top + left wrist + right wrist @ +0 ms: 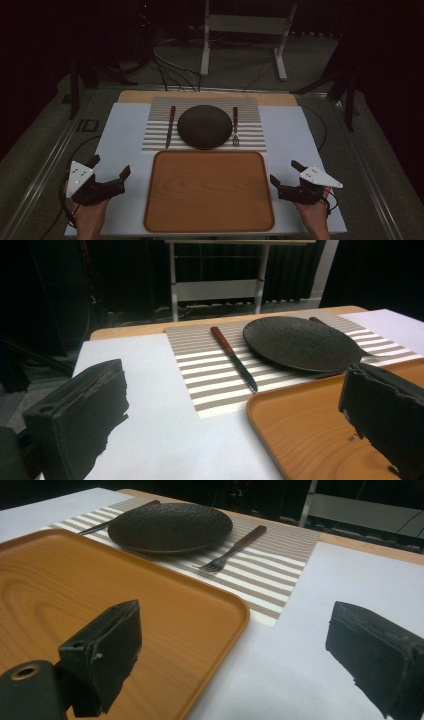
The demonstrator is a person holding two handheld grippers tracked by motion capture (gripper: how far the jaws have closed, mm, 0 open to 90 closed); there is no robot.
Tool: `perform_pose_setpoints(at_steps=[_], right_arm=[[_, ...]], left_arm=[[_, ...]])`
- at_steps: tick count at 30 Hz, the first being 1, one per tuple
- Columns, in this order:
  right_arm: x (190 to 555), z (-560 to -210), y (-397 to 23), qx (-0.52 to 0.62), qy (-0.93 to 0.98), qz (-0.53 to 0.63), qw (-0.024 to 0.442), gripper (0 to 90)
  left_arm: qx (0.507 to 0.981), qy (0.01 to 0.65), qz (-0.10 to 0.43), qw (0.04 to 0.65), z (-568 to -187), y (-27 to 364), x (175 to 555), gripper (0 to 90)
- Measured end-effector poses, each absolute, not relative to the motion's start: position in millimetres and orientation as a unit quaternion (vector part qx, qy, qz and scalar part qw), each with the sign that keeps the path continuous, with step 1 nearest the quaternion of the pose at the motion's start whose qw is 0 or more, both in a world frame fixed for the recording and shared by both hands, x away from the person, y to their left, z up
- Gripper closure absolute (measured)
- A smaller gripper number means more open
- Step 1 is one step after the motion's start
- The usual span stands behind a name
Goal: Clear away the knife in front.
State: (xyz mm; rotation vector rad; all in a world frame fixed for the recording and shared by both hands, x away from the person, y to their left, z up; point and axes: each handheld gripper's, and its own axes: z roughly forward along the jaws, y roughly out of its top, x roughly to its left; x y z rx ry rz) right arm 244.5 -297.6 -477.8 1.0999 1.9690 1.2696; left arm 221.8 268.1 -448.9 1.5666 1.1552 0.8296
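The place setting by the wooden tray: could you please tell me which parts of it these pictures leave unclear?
- Brown-handled fork: in the left gripper view the round dark plate hides most of it.
- Brown-handled knife: in the right gripper view the plate covers its middle.
- Rectangular orange wooden tray: cut off by both gripper views' edges.
- Fork tines: too small to count in the high view.

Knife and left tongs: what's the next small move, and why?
Probably ease the left tongs forward toward the knife. They stand open and empty beside the wooden tray, while the knife lies untouched on the striped mat, left of the dark plate, nearest that hand.
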Motion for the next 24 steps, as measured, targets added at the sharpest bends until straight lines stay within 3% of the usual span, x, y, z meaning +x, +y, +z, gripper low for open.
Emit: perform_pose_setpoints(at_steps=[24], right_arm=[[243, -480, -301, 0.423, 0.726, 0.465, 0.279, 7.7]], left_arm=[[0.668, 0.462, 0.336, 0.478, -429, 246, 252, 0.0]])
